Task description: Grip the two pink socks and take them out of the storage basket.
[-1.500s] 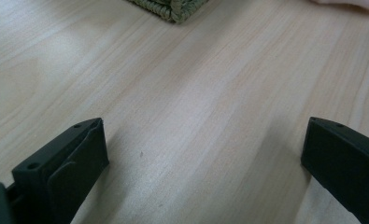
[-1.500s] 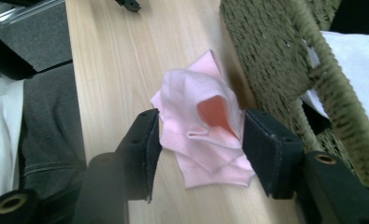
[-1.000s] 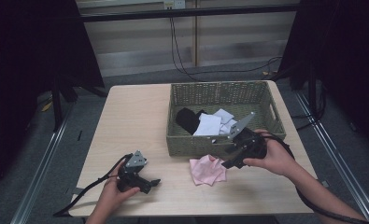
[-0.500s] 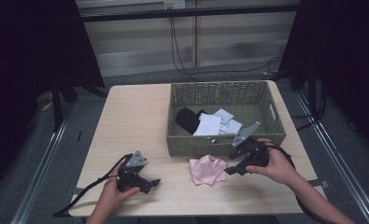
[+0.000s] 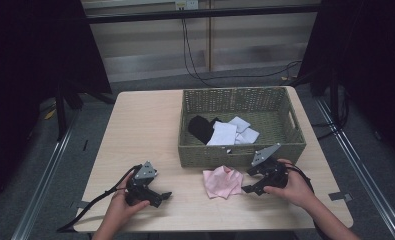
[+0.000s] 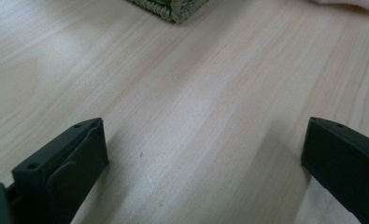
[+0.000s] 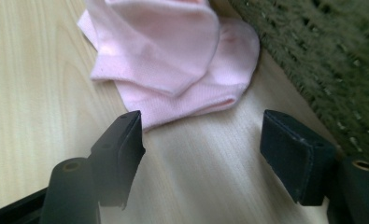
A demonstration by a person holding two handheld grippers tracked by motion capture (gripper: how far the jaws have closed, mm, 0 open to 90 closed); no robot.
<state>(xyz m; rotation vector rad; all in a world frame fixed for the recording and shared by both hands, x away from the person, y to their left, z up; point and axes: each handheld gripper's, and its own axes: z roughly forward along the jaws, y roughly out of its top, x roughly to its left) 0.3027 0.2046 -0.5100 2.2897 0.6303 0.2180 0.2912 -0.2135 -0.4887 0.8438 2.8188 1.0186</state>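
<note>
Right tongs have dropped from beside the basket rim down to bench level since the earlier frames, and their jaws have just been opening; nothing sits between them yet. Pink cloth lies crumpled on the bench, just in front of the wicker basket, near its front wall. In the right gripper view the pink cloth is just ahead of the spread jaws, folded edge nearest, the left jaw tip almost at the hem, not touching as far as I can tell. Left tongs rest low on the bench well apart from the cloth, jaws wide, holding nothing; left hand wraps the body.

Inside the basket: a black item and white cloths, loosely piled.

Risks, as I judge them: the jaws could close on just the top fold, so the cloth unfurls or slips when lifted; the lower jaw may scrape the bench or push the cloth against the basket wall instead of getting under it.

Hard to read: the cloth looks like a sock or small towel, can't tell which. Front basket wall hides part of its contents.
</note>
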